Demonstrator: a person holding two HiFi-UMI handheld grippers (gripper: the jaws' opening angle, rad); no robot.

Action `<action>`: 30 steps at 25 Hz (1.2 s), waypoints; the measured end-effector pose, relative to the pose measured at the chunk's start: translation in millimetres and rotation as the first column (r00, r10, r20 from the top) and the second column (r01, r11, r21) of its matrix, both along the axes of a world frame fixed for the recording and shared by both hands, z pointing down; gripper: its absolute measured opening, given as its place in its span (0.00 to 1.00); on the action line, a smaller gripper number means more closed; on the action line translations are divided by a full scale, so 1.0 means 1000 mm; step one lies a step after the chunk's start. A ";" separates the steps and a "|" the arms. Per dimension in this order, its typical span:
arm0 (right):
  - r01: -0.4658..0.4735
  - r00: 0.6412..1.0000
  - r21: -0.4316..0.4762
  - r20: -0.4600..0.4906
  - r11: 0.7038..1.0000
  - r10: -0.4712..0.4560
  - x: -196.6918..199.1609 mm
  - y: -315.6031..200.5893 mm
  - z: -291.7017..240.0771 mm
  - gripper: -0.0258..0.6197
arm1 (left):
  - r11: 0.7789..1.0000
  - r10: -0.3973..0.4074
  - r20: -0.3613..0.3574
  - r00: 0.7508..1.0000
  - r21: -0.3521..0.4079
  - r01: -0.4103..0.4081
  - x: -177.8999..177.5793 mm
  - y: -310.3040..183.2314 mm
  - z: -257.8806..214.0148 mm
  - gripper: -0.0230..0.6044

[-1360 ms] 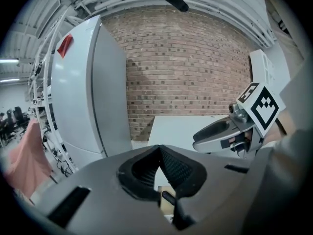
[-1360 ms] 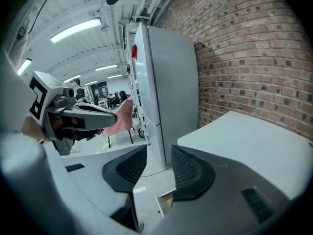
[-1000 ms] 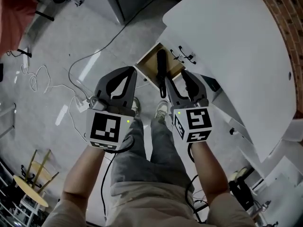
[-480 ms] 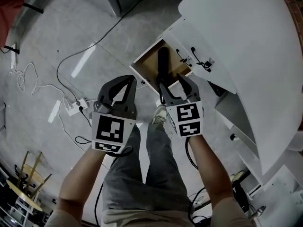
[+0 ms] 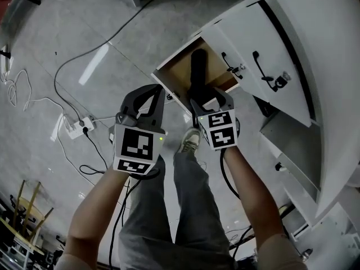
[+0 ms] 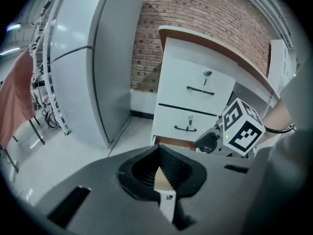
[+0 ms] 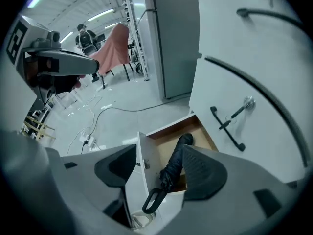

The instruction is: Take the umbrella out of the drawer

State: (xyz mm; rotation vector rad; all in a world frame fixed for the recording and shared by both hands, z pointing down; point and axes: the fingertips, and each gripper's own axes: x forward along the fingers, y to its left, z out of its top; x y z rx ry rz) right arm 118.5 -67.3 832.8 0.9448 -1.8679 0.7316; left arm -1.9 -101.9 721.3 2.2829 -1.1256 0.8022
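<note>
Right gripper view: empty right tongs (image 7: 160,150), just opening wide above the umbrella (image 7: 177,166), could clamp the drawer (image 7: 145,168) front if misaimed.

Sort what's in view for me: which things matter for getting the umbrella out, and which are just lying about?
Job: black umbrella; open bottom drawer.
Lying about: power strip; floor cable; closed upper drawers.
</note>
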 end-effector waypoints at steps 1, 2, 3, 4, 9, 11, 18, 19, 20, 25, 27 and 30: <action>-0.003 1.000 -0.014 -0.005 1.000 0.003 0.002 0.002 0.015 0.45 | 1.000 -0.002 0.001 1.000 -0.005 0.002 0.001 0.001 0.012 0.05; -0.008 1.000 -0.027 -0.012 1.000 0.008 0.004 0.004 0.030 0.46 | 1.000 -0.003 0.002 1.000 -0.012 0.003 0.002 0.003 0.023 0.05; -0.014 1.000 -0.038 -0.020 0.999 0.013 0.007 0.005 0.044 0.46 | 1.000 0.000 0.002 1.000 -0.019 0.000 0.003 0.005 0.035 0.05; -0.018 0.999 -0.047 -0.030 0.999 0.017 0.009 0.006 0.059 0.46 | 1.000 0.003 0.001 1.000 -0.026 -0.003 0.004 0.006 0.046 0.05; -0.016 0.997 -0.097 -0.072 0.995 0.009 0.018 0.016 0.124 0.47 | 0.998 -0.030 -0.006 1.000 -0.060 0.029 0.004 0.017 0.092 0.05; -0.057 0.997 -0.133 -0.062 0.989 0.049 0.020 0.018 0.146 0.47 | 0.998 -0.020 0.000 1.000 -0.059 0.020 0.006 0.018 0.110 0.05; -0.225 0.974 -0.237 -0.024 0.945 0.226 0.033 0.008 0.214 0.49 | 0.995 -0.014 -0.020 1.000 -0.103 0.012 0.017 0.028 0.160 0.05; -0.241 0.970 -0.244 -0.033 0.939 0.240 0.038 0.006 0.221 0.49 | 0.994 -0.010 -0.026 1.000 -0.106 0.008 0.019 0.030 0.163 0.05; -0.248 0.969 -0.242 -0.050 0.938 0.244 0.043 0.005 0.227 0.50 | 0.994 -0.007 -0.029 1.000 -0.107 0.004 0.021 0.032 0.165 0.05; -0.290 0.957 -0.273 -0.078 0.917 0.279 0.059 0.003 0.256 0.52 | 0.991 -0.022 0.006 1.000 -0.131 0.022 0.018 0.037 0.195 0.05; -0.319 0.947 -0.291 -0.068 0.902 0.313 0.061 0.003 0.265 0.54 | 0.989 -0.031 0.030 0.999 -0.147 0.035 0.014 0.037 0.209 0.05; -0.312 0.950 -0.303 -0.068 0.901 0.306 0.055 0.003 0.273 0.55 | 0.988 -0.026 0.032 0.999 -0.152 0.030 0.014 0.036 0.218 0.05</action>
